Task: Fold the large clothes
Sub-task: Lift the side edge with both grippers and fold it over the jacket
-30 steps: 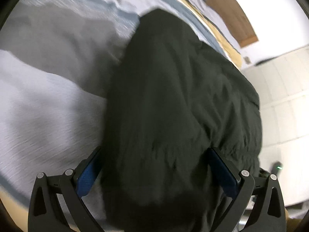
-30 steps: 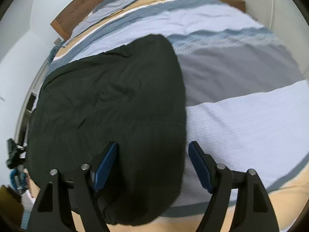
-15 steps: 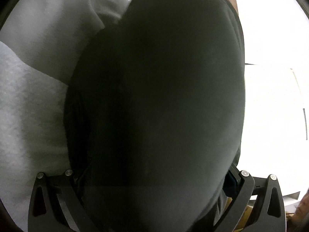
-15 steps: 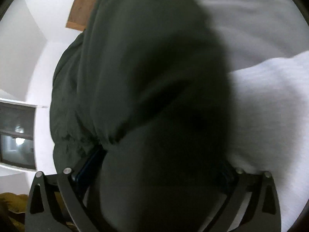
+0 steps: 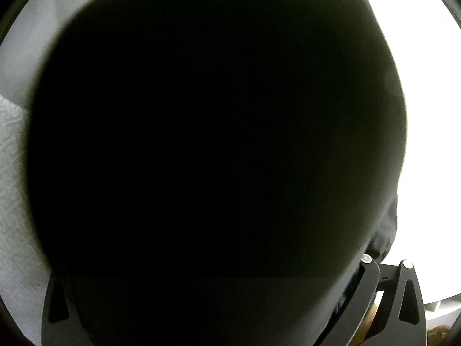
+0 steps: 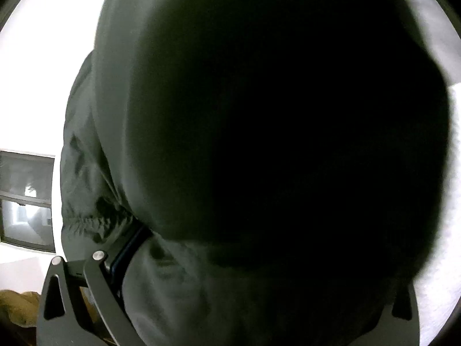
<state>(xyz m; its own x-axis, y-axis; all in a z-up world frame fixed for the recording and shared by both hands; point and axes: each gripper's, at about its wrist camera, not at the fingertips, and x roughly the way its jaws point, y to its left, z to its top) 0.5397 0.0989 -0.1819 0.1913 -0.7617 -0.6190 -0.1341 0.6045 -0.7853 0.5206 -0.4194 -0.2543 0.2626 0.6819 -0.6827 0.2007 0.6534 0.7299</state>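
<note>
Seeing almost nothing on my left gripper [image 5: 219, 302]: dark garment [image 5: 216, 150] bunched between its fingers, grip unclear. White bedding [image 5: 11, 190] at far left. Right gripper [image 6: 230, 288] likewise smothered by fabric, can't tell closure

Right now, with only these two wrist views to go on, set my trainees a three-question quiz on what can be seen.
1. True or false: the dark garment fills most of both views.
2. In the right wrist view, what shows at the far left edge? A) a window B) a lamp C) a chair
3. Fill in: in the left wrist view, the pale textured bedcover shows along the ____ edge.

Key: 1 true; 2 A; 3 left.
</note>
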